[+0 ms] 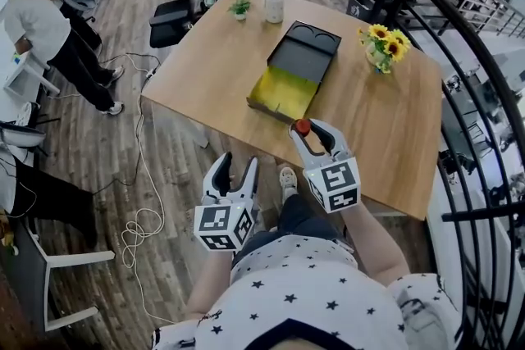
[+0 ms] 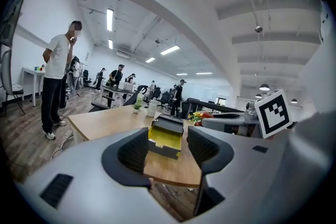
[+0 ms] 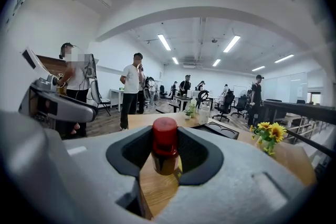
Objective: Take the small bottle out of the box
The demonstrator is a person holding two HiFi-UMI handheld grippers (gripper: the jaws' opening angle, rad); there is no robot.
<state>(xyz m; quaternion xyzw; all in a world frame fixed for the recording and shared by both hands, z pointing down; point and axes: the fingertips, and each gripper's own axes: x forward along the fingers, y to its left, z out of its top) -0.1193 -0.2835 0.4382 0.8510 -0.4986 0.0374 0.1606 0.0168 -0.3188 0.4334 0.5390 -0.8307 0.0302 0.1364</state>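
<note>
right gripper (image 1: 312, 134) clamped on bottle (image 1: 303, 127), held over table (image 1: 385, 119) near edge | head view gives me only the red cap, body masked by jaws | left gripper (image 1: 238, 165) jaws apart, nothing between, off near edge over floor (image 1: 164, 168) | box (image 1: 295, 65) open mid-table, inside hard to read

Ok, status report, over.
Left gripper open, empty. Right gripper shut on small bottle, held clear of box. Nothing blocking.
</note>
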